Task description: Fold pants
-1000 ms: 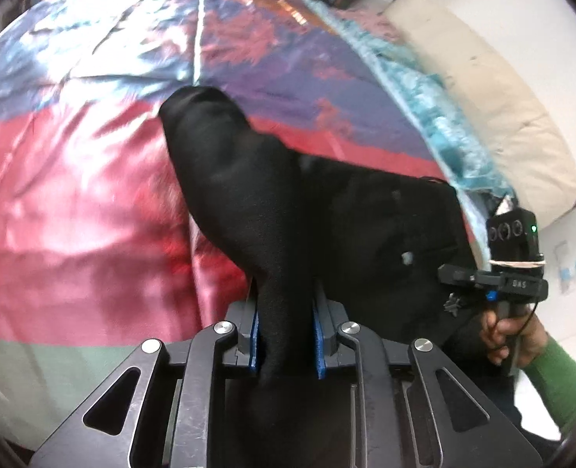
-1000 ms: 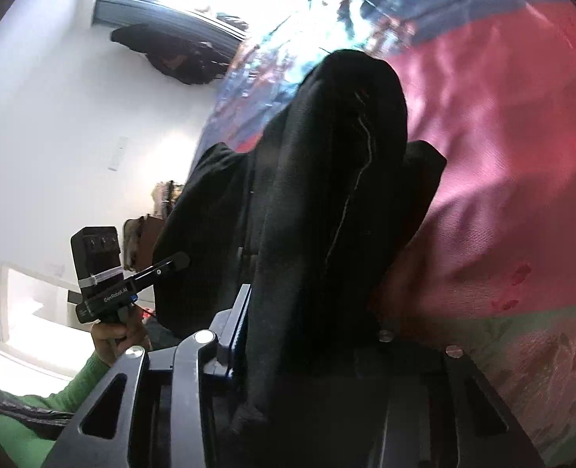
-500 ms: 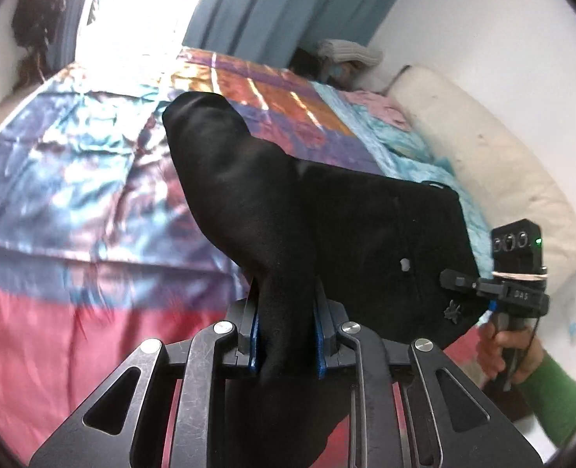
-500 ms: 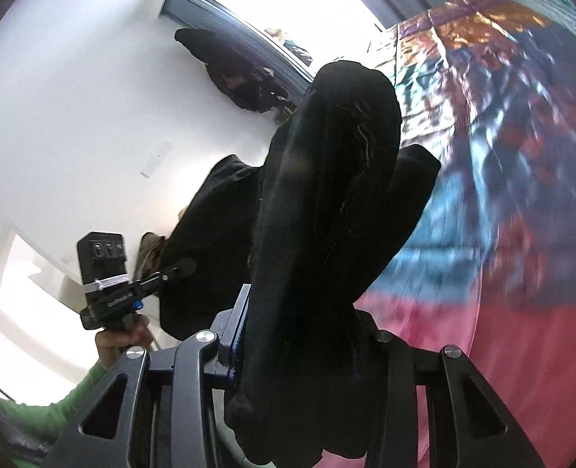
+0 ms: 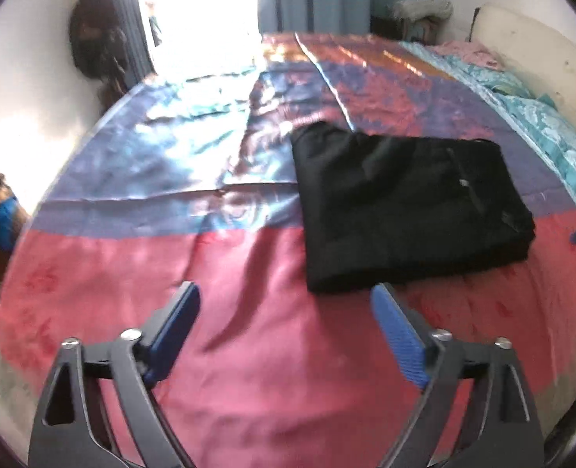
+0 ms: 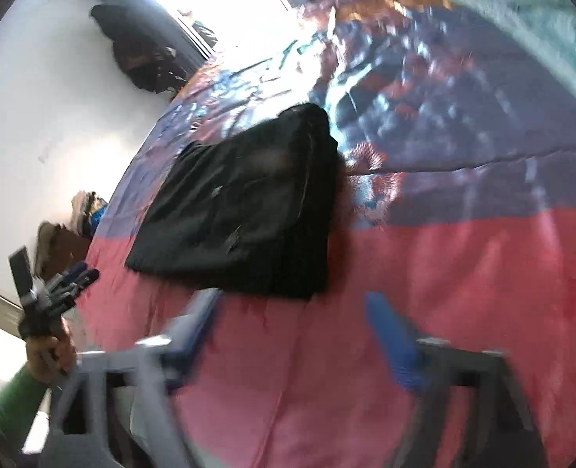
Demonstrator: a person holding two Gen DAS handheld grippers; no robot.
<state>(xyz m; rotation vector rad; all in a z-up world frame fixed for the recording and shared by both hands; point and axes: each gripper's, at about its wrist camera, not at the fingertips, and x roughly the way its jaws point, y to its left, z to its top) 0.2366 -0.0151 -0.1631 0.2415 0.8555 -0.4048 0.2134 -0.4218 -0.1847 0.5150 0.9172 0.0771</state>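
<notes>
The black pants (image 5: 405, 210) lie folded into a flat rectangle on the bed, right of centre in the left wrist view. They also show in the right wrist view (image 6: 245, 210), left of centre. My left gripper (image 5: 284, 312) is open and empty, just in front of the near edge of the pants. My right gripper (image 6: 292, 319) is open and empty, blurred, close to the pants' near edge. The left gripper also shows at the far left of the right wrist view (image 6: 61, 280), held in a hand with a green sleeve.
A shiny bedspread (image 5: 139, 280) in red, blue and purple bands covers the bed. A teal patterned blanket (image 5: 541, 124) and a cream headboard (image 5: 541, 62) lie at the right. A bright window (image 5: 194, 11) and dark clothes (image 5: 96, 46) on the wall stand beyond.
Both grippers were shut on the black pants and held them in the air. Now both have opened and let go, and the pants lie folded on the bed. Both grippers have drawn back.
</notes>
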